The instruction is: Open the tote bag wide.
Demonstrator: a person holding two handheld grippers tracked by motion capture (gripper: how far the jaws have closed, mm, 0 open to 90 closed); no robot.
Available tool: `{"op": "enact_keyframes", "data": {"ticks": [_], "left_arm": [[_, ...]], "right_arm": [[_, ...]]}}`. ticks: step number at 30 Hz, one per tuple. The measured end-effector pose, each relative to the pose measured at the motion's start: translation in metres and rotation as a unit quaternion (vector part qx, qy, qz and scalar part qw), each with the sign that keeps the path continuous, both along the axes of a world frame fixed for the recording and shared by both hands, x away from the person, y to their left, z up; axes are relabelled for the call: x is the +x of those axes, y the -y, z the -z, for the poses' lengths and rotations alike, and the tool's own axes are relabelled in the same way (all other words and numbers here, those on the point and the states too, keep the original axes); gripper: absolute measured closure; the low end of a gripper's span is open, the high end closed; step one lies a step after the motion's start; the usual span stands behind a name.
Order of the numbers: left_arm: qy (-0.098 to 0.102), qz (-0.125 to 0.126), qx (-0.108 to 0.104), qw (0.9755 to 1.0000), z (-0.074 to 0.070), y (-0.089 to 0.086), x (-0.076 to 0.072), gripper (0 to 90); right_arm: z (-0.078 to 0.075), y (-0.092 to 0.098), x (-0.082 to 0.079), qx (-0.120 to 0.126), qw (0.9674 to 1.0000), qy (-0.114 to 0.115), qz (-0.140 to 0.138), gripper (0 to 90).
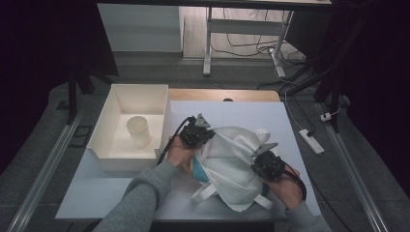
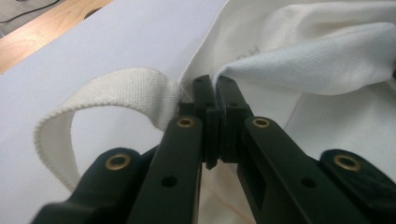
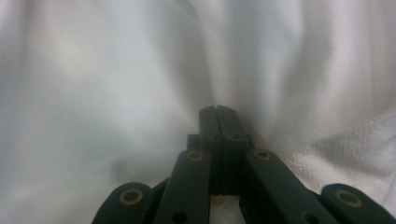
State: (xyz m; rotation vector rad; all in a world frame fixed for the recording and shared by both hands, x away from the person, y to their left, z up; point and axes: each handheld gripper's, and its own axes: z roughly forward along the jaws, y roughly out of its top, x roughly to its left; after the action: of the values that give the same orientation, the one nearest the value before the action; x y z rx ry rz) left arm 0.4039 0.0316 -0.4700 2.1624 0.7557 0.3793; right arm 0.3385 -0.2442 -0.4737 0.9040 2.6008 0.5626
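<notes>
Two tools, left (image 1: 202, 126) and right (image 1: 263, 153), both clenched on the bag (image 1: 227, 159), holding it up; next, probably pulling its mouth wide.

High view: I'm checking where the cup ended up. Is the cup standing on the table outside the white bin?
No, the cup stands upright inside the white bin, left of the cloth bag.

bag (image 1: 227, 162) on table (image 1: 96, 188), centre-near | bin (image 1: 112, 125) left of bag, on table | cup (image 1: 138, 131) inside bin | left gripper (image 1: 197, 131) at bag's far-left edge | right gripper (image 1: 267, 163) at bag's right side | strap loop (image 2: 100, 100) left of left gripper
</notes>
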Motion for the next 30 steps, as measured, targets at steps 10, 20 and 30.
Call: {"op": "enact_keyframes", "data": {"ticks": [10, 20, 30], "left_arm": [[0.003, -0.001, 0.007, 1.0, 0.0, 0.004, -0.004, 87.8], [0.001, 0.004, 0.004, 1.0, 0.001, 0.003, -0.004, 87.9], [0.005, 0.02, 0.023, 0.9995, 0.004, 0.011, -0.006, 87.9]], "right_arm": [[0.002, 0.007, 0.003, 0.017, 0.9999, 0.002, 0.0, 90.0], [0.003, -0.02, 0.025, 0.004, 0.9971, 0.073, 0.019, 90.0], [0.012, 0.005, 0.051, 0.055, 0.9935, 0.062, 0.078, 90.0]]}}
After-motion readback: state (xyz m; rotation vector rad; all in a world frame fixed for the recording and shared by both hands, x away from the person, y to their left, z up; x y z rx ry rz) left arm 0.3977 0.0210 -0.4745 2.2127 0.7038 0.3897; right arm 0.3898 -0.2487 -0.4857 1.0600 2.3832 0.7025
